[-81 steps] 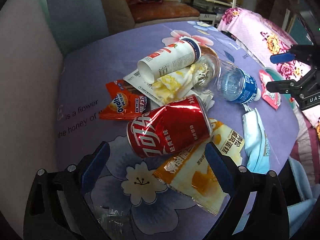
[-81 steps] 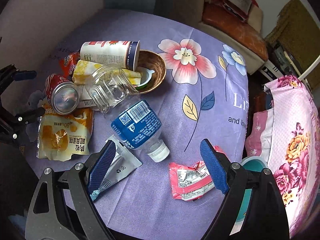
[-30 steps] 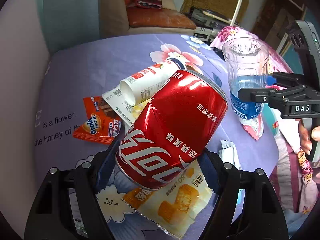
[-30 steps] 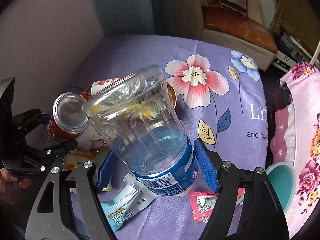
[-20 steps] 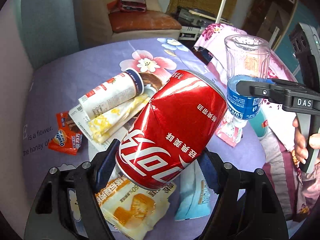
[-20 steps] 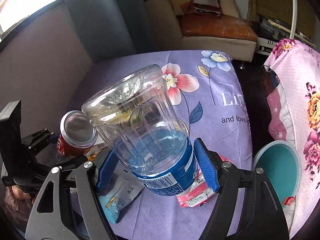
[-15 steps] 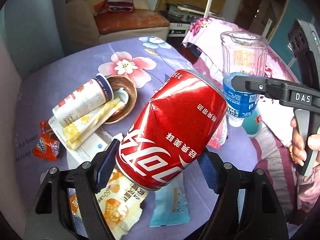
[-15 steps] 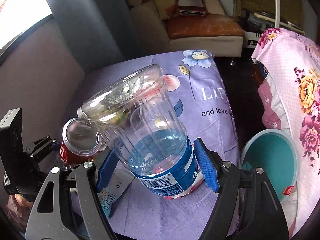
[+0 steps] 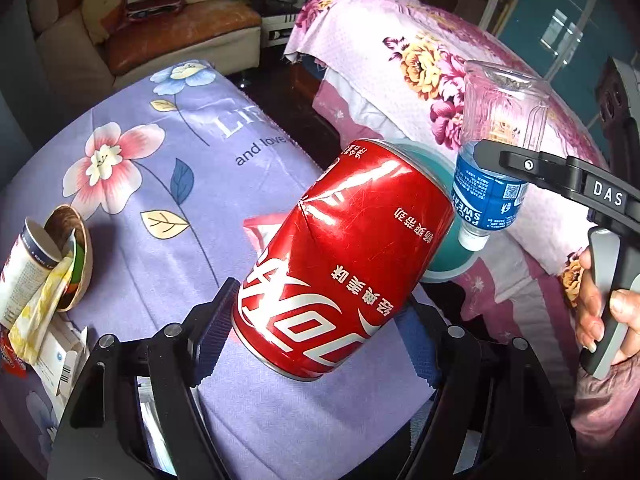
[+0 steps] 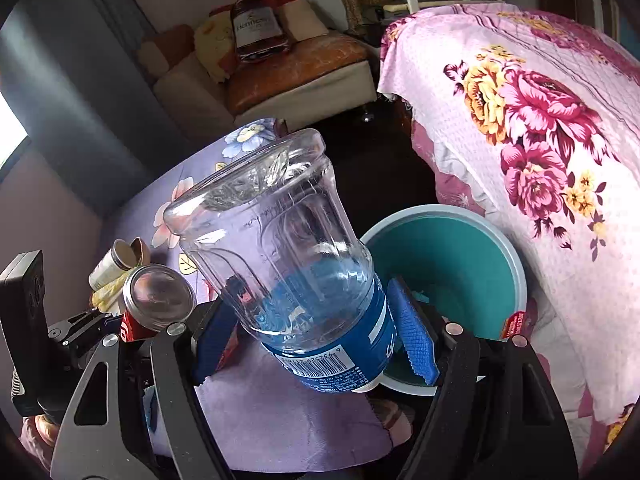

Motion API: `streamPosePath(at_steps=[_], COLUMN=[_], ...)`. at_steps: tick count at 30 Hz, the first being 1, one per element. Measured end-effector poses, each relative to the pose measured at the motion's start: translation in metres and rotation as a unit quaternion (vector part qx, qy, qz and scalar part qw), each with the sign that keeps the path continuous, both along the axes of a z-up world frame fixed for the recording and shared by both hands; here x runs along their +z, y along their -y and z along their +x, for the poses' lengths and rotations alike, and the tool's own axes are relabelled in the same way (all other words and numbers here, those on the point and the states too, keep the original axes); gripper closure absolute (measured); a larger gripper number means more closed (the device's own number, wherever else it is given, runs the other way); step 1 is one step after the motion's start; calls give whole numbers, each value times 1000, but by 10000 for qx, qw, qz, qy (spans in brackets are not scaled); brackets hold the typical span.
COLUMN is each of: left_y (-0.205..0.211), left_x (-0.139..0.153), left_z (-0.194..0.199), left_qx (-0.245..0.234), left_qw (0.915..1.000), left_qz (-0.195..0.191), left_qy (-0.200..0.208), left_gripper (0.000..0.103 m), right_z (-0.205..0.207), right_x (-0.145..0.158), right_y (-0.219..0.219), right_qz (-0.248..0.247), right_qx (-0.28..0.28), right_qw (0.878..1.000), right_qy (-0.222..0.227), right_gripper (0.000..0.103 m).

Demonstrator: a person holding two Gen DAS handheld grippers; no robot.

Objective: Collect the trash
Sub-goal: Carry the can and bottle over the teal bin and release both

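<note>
The left gripper clamps a red can and the right gripper a plastic bottle, both carried beside the teal bin; next, seemingly, release over its mouth.

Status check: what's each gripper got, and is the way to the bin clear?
Left gripper shut on the red can. Right gripper shut on the plastic bottle, cap down. Teal bin open just beyond the table edge; nothing seen in the way.
</note>
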State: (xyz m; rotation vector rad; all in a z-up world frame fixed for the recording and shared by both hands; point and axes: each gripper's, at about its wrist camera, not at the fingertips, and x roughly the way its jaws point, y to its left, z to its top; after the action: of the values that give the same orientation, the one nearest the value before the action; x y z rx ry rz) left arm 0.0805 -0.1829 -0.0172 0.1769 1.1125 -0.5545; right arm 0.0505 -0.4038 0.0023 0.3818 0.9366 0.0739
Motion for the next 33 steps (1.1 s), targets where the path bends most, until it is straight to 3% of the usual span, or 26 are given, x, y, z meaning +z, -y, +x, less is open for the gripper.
streamPosePath(at_steps=[9,18,25,33], left_y=[90,153,177,169], left_x=[-28,-61,-83,-92], left_z=[10,14,11,12], left_qx=[-580,-1076,-1299,-1189], left_qw=[9968,9872,9814,9843], left_qz=[547,1172,1411,1254], left_qy=[-78,-63,-124,-349], left_gripper=[27,27,26,26], right_z=[-11,-16,-15,-11], right_x=[-40,-57,-67,-75], right_y=[73,109,116,114], right_qz=[313,414,524,571], right_qx=[-800,-1146,-1214,-1165], right_qw=[9960,9920,9904,9902], right_qy=[-238,-344,-408,-514], right_gripper=[33,33,33,33])
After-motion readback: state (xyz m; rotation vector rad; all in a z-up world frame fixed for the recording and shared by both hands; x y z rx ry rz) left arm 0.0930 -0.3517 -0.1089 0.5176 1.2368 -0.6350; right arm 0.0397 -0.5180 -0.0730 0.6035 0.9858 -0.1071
